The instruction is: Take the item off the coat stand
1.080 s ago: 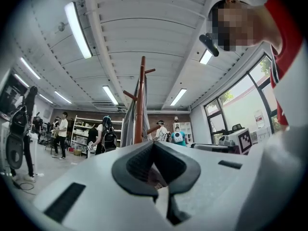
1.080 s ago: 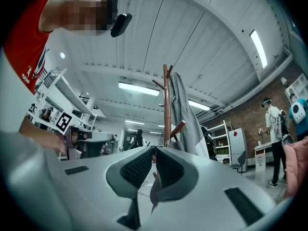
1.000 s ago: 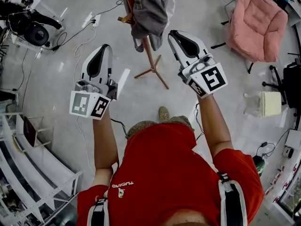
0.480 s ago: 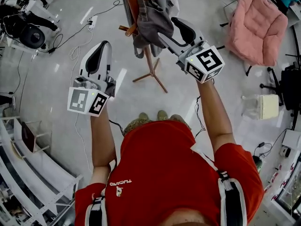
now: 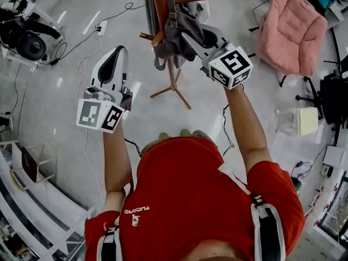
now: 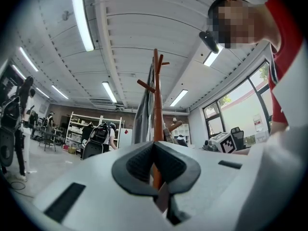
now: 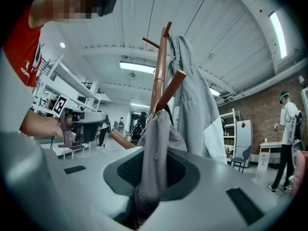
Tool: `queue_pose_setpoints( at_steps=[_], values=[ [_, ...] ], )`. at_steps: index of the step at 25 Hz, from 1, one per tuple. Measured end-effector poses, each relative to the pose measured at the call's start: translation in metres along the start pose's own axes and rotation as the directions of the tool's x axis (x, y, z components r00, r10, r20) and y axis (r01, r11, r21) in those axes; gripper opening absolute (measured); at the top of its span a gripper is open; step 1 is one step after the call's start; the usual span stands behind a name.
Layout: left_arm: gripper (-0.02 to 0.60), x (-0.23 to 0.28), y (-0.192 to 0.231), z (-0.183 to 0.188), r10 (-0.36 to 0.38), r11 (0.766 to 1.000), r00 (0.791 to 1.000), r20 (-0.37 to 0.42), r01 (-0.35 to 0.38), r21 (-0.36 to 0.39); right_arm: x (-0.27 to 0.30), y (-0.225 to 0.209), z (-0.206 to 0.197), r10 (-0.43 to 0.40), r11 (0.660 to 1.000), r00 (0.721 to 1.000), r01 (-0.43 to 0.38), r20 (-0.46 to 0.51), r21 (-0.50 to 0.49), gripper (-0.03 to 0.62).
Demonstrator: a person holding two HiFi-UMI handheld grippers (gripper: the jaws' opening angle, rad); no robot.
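The wooden coat stand point(image 5: 161, 4) rises from the floor in front of the person, carrying two garments: a pale shirt point(image 7: 202, 105) hung high on the pole, and lower down a grey garment point(image 5: 176, 34) draped from the base of an upward-slanting peg point(image 7: 171, 88). The grey garment is the item to take, and it has not yet come off the stand.

The step in hand is the grasp. The right gripper point(image 5: 198, 39) is up against the stand, and its own view shows its fingers clenched on a fold of the grey cloth. The left gripper point(image 5: 111, 64) hangs apart, to the left of the pole, its fingers closed with nothing between them.

The next move probably calls for lifting the cloth up and outward along the slant of the peg to free it, not pulling straight back, which could tip the stand or snag the pale shirt.
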State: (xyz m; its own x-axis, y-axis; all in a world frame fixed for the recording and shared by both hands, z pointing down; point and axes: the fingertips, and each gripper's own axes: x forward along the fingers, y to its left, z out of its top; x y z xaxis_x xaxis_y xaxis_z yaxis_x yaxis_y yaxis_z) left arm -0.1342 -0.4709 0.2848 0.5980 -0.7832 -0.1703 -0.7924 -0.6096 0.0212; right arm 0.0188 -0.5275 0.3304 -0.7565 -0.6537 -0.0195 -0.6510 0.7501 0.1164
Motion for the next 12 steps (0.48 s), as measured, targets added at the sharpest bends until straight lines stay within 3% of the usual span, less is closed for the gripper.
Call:
queue_pose_setpoints(
  at_steps=[2, 12],
  values=[
    [0.009, -0.003, 0.002, 0.001, -0.004, 1.0, 1.0, 0.0, 0.004, -0.003, 0.001, 0.001, 0.005, -0.021, 1.0, 1.0, 0.021, 0.011, -0.013, 0.041],
    [0.009, -0.012, -0.003, 0.007, -0.04, 0.999, 0.999, 0.014, 0.04, -0.005, -0.019, 0.002, 0.054, -0.104, 0.991, 0.988, 0.113, 0.114, -0.07, 0.035]
  ],
)
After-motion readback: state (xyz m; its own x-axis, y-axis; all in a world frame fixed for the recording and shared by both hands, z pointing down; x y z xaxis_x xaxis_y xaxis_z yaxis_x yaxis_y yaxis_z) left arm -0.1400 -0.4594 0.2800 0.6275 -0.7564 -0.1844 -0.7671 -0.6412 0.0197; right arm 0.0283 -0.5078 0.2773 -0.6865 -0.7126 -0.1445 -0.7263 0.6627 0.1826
